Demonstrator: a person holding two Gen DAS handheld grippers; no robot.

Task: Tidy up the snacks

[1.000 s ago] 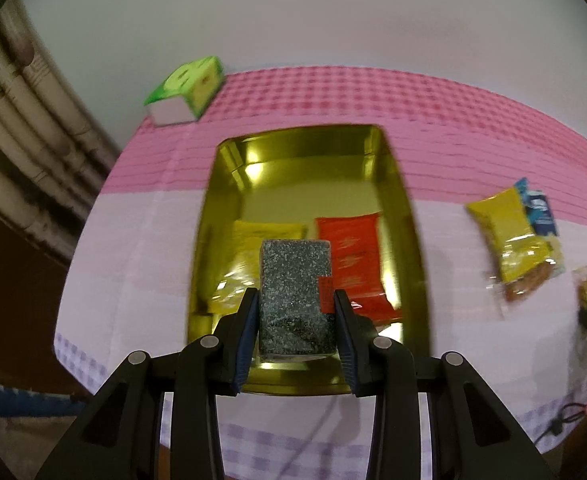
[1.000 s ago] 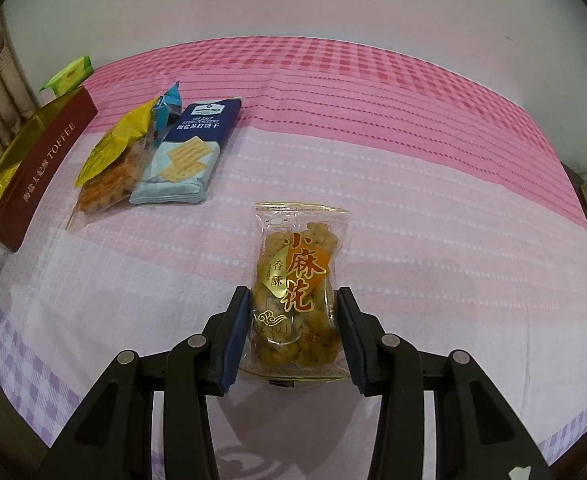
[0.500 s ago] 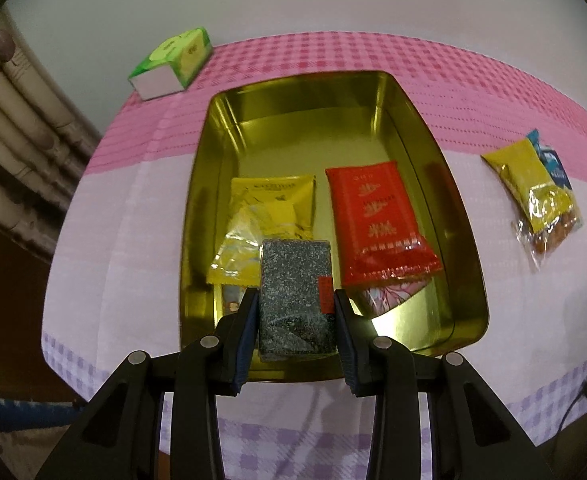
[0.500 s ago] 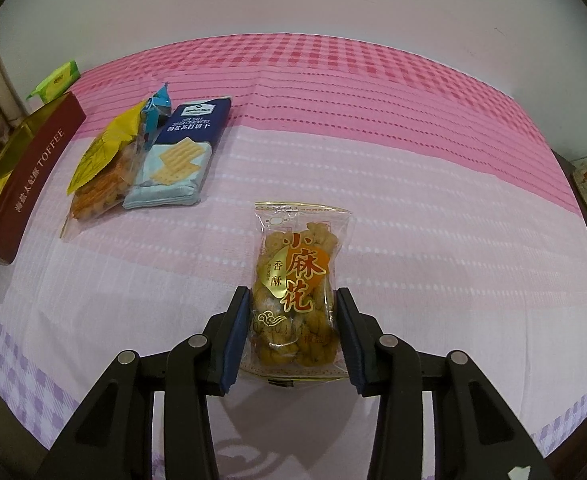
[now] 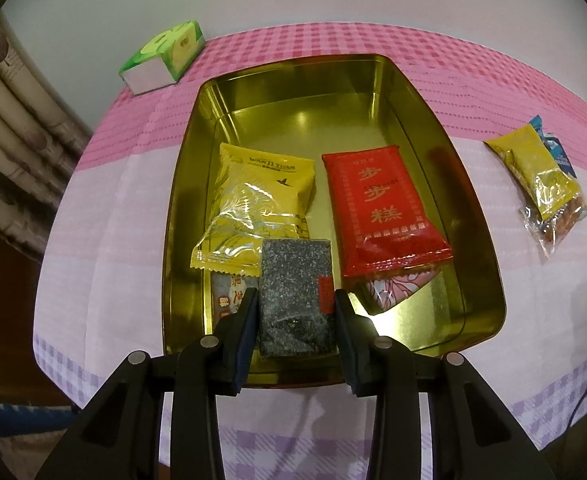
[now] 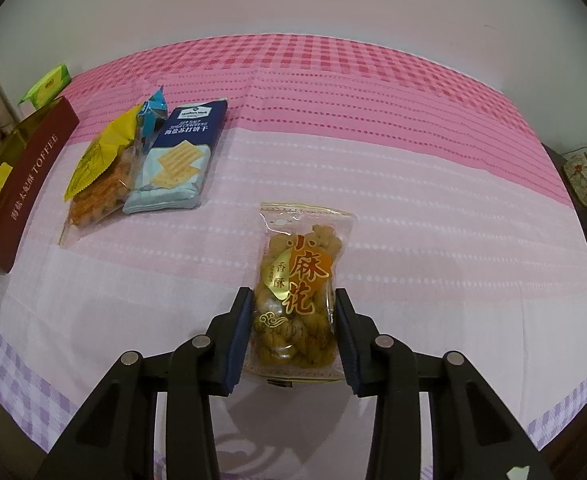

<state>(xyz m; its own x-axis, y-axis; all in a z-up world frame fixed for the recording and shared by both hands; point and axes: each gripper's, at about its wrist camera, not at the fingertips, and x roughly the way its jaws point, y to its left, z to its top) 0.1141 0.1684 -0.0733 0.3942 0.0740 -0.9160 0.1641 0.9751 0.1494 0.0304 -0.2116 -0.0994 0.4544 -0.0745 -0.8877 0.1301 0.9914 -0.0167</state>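
The left gripper (image 5: 295, 312) is clamped on a dark speckled bar (image 5: 295, 300) with a small red label on its right edge, both pads pressed flat against the bar's sides. It hangs over the near end of a gold tin (image 5: 469, 200) that sits on a pink and white checked tablecloth (image 5: 105, 216). Inside the tin a yellow packet (image 5: 261, 196) lies on the left and a red packet (image 5: 385, 208) on the right, side by side. Under each of them the corner of another wrapper pokes out — what those are I cannot tell. A green tissue box (image 5: 165, 56) stands beyond the tin's far left corner. Off to the right, well apart from the tin, a yellow bag of crackers (image 5: 541, 176) lies on the cloth.

The right gripper (image 6: 293, 320) has its fingers on either side of a clear bag of fried dough twists (image 6: 299, 284) that lies flat on the cloth; the pads press on the lower half of the bag and dent its sides. Farther back on the left lies the same yellow bag of crackers (image 6: 101, 168), overlapping a blue packet of soda crackers (image 6: 181, 160) beside it. The tin's dark red outer wall (image 6: 25, 188) — lettered TOFFEE — shows at the far left edge.
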